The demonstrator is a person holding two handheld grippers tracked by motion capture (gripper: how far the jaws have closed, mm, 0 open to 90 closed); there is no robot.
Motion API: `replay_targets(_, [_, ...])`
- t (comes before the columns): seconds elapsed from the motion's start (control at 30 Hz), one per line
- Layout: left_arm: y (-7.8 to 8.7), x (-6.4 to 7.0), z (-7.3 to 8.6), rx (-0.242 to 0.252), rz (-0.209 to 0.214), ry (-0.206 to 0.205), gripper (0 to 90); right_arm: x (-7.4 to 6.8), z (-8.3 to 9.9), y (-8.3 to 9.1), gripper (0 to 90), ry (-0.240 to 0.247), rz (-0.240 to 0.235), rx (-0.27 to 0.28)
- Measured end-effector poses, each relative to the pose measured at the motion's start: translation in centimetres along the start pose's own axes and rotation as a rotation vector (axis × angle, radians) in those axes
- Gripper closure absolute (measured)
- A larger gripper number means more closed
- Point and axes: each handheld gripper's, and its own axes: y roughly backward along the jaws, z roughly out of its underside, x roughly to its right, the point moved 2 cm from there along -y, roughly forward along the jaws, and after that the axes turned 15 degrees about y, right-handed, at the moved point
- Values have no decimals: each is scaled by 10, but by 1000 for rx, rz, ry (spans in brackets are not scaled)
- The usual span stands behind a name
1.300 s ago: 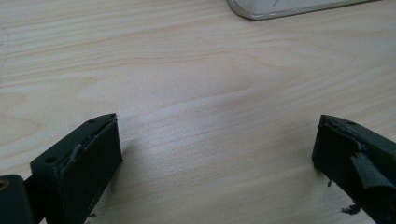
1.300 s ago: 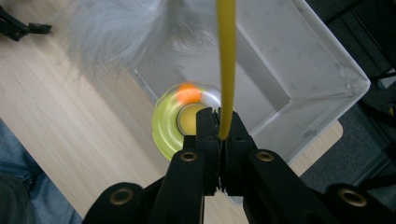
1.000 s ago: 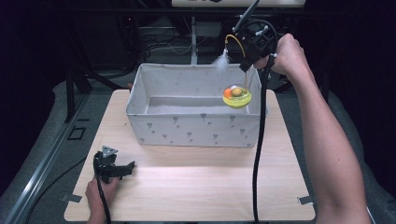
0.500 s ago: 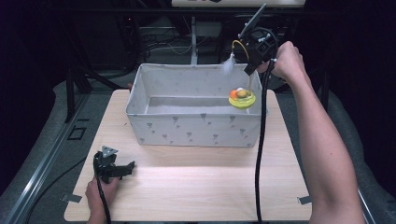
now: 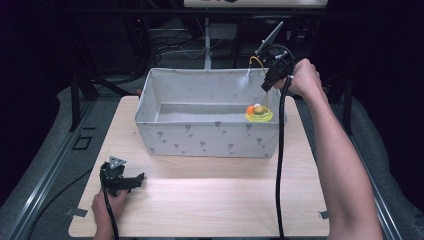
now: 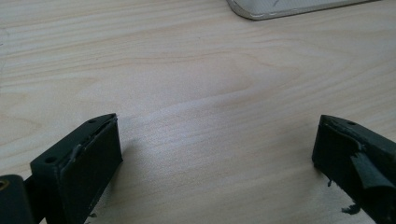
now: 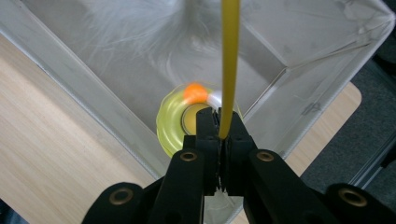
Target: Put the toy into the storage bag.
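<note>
My right gripper (image 5: 266,84) hovers over the right end of a grey fabric box (image 5: 210,142), shut on a thin yellow rod (image 7: 229,56). The rod ends in a white feather tuft (image 5: 244,81), blurred in the right gripper view. Below the jaws, inside the box, is a yellow disc toy (image 5: 259,115) with an orange ball (image 7: 195,92) on it; whether it hangs or lies on the bottom I cannot tell. My left gripper (image 5: 136,181) rests open on the wooden table (image 5: 210,200) at the front left, nothing between its fingers (image 6: 88,158).
The box (image 7: 84,93) stands at the middle back of the table, its near corner (image 6: 289,7) ahead of the left gripper. A black cable (image 5: 279,165) hangs from the right gripper across the table's right side. Bare wood lies in front of the box.
The right gripper moved right, then dropped slightly. The yellow disc toy shifted right and lower in the box with it. The left gripper stayed still.
</note>
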Motion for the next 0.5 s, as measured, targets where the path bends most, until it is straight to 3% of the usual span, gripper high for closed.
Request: replay_targets(0.5, [0,0,0,0,0,0,14,-4,13,-28,881,-1,-41,-30])
